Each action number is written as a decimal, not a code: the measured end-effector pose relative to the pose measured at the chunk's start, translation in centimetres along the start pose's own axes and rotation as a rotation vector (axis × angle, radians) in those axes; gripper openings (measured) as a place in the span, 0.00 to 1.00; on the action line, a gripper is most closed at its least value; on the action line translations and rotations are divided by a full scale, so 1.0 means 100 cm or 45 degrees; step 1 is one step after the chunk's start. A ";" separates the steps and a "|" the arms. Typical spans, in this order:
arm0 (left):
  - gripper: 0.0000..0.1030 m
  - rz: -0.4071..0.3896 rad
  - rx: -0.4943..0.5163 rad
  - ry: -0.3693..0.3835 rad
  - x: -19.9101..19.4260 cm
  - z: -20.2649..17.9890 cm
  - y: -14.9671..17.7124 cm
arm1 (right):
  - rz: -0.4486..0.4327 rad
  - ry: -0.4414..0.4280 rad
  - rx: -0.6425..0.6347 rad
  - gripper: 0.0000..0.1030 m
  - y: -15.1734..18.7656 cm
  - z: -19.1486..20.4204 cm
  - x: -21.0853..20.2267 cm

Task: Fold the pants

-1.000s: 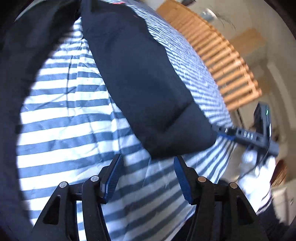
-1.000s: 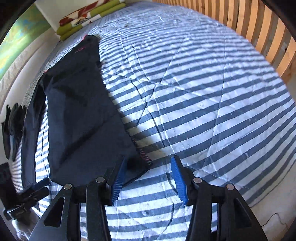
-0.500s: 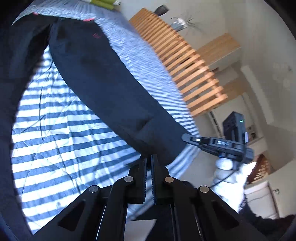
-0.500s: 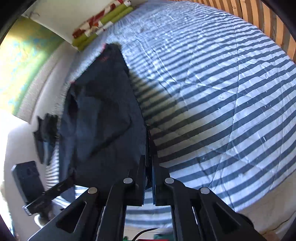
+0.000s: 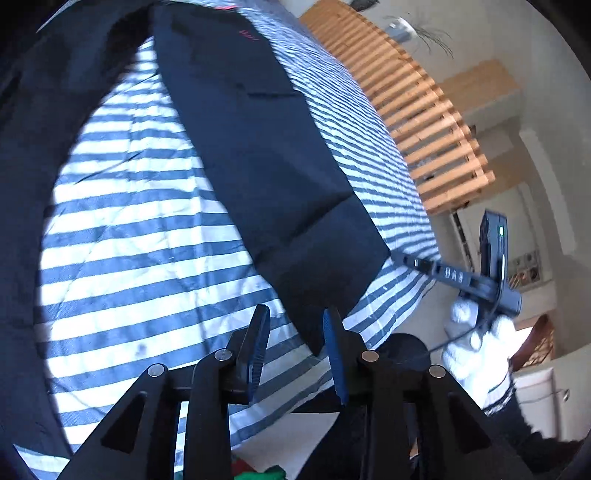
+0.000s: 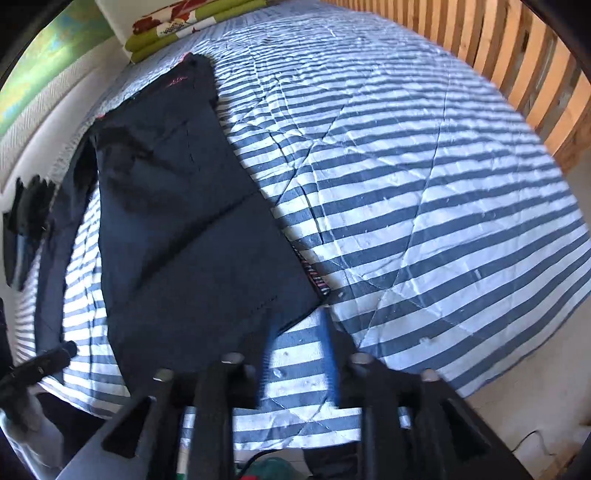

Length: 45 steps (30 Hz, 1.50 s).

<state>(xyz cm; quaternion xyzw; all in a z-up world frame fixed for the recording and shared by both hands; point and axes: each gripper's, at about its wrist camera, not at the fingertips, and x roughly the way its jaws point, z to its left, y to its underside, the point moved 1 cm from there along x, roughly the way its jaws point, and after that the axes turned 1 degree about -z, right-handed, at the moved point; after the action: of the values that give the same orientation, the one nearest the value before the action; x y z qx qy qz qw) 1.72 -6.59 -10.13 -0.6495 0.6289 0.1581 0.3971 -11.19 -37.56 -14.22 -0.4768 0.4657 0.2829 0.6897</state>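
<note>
A blue-and-white striped bedspread (image 6: pixel 424 192) lies before a wooden slatted headboard (image 5: pixel 413 107), with what look like folded green cushions (image 6: pixel 177 26) beyond.

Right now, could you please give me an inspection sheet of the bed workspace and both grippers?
Surface: striped bedspread, creased, lit by sun.
Job's things: dark pants lie flat along one side of the bed, hem end nearest the grippers.
Clutter: green patterned pillows at the far end; dark items on the side ledge.
Grippers: left gripper opening, hem corner between its pads, not pinched; right gripper opening, blurred, over the bedspread beside the hem.
Cables: thin cable at the gloved hand.
Surroundings: wooden slat rail, pale walls.
</note>
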 end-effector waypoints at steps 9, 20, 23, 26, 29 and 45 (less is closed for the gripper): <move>0.31 0.052 0.223 -0.016 0.040 -0.059 0.003 | 0.075 -0.062 0.106 0.09 -0.003 -0.013 0.027; 0.55 -0.028 0.729 -0.159 0.080 -0.150 0.002 | 0.115 -0.466 0.300 0.00 -0.003 -0.019 -0.006; 0.57 -0.032 0.792 -0.190 0.094 -0.162 -0.001 | 0.080 -0.420 0.218 0.00 -0.007 -0.007 -0.017; 0.57 -0.013 0.741 -0.165 0.099 -0.158 -0.005 | -0.027 -0.191 0.080 0.06 -0.014 0.000 -0.023; 0.57 0.009 0.682 -0.154 0.102 -0.145 -0.007 | 0.055 -0.197 0.097 0.25 -0.019 -0.013 0.000; 0.56 -0.060 0.675 -0.117 0.117 -0.149 -0.013 | 0.219 -0.606 0.226 0.05 -0.023 -0.012 0.000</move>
<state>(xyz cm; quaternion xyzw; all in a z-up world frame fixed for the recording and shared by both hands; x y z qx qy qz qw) 0.45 -25.50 -8.47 -0.5295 0.6143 0.0077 0.5850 -9.72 -39.54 -13.50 -0.2932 0.3524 0.4025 0.7924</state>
